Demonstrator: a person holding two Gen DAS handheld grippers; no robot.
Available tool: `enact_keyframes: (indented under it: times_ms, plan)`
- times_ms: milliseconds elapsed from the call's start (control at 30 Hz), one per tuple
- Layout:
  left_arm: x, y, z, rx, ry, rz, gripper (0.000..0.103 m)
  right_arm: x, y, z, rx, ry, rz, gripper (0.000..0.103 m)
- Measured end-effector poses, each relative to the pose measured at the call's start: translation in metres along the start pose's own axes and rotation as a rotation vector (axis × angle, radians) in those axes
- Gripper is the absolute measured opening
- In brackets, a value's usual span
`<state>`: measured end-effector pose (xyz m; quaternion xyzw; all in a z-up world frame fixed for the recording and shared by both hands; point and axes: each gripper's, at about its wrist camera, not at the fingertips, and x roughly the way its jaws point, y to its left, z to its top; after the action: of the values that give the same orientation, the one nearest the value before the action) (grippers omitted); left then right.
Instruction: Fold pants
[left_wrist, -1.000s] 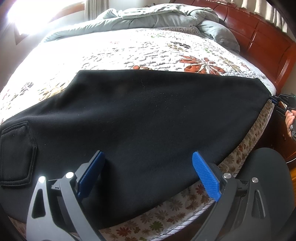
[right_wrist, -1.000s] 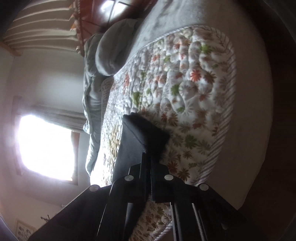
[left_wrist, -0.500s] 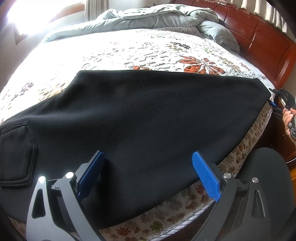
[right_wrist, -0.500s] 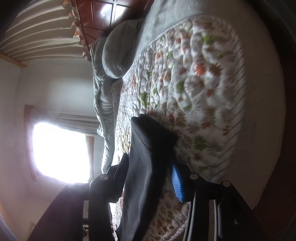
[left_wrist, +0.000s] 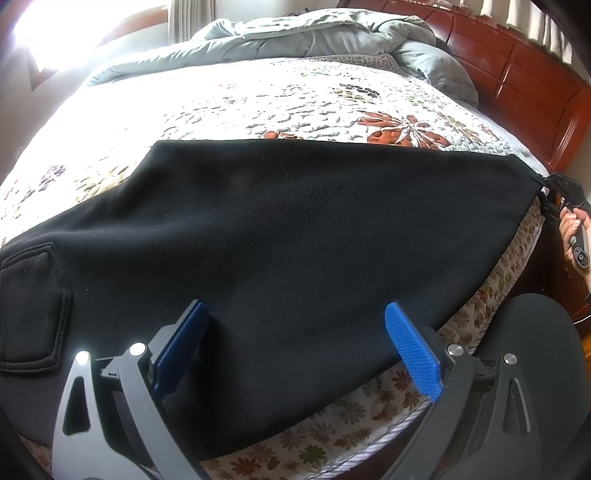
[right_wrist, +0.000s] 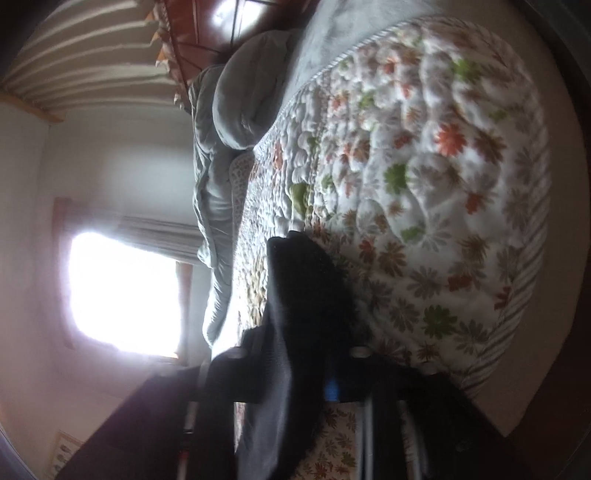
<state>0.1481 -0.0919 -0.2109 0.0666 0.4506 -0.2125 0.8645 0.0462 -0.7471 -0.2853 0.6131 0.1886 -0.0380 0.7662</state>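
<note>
The black pants (left_wrist: 288, 236) lie spread flat across the near side of the bed (left_wrist: 258, 99), on its flowery quilt, with a back pocket (left_wrist: 31, 306) showing at the left and the leg end reaching to the right edge of the bed. The left gripper (left_wrist: 295, 343) hangs just over the near edge of the pants with its blue fingers (left_wrist: 412, 350) wide apart, and it holds nothing. The right gripper (right_wrist: 295, 373) is at the far right corner of the pants, at the leg end. In the right wrist view the black cloth runs between its fingers, but that picture is blurry and dark, so I cannot tell if they are pinched tight or only loose around it. It looks like the pants are laid out and smoothed, and the first fold is about to start. The next move probably needs both grippers to hold the cloth well, then carry the leg end over toward the waist, keeping the edges lined up so no bumps form. The waist end is cut off at the left of the left wrist view. The near hem is partly hidden behind the left gripper. A grey blanket (left_wrist: 325, 37) is bunched at the far side of the bed, beside the wooden headboard (left_wrist: 517, 74).
</note>
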Motion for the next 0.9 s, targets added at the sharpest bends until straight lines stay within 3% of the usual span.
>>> enact_keyframes:
  times_ms: [400,633,900]
  plan:
    - [-0.011,0.001,0.003,-0.007,-0.018,-0.015,0.096,-0.023,0.115,-0.017,-0.278,-0.058,-0.092,0.011]
    - [-0.031,0.014,0.004,-0.029,-0.058,-0.022,0.096,-0.036,0.196,-0.053,-0.485,-0.096,-0.114,0.011]
    - [-0.058,0.046,-0.004,-0.029,-0.095,0.013,0.096,-0.045,0.254,-0.101,-0.638,-0.125,-0.128,0.011]
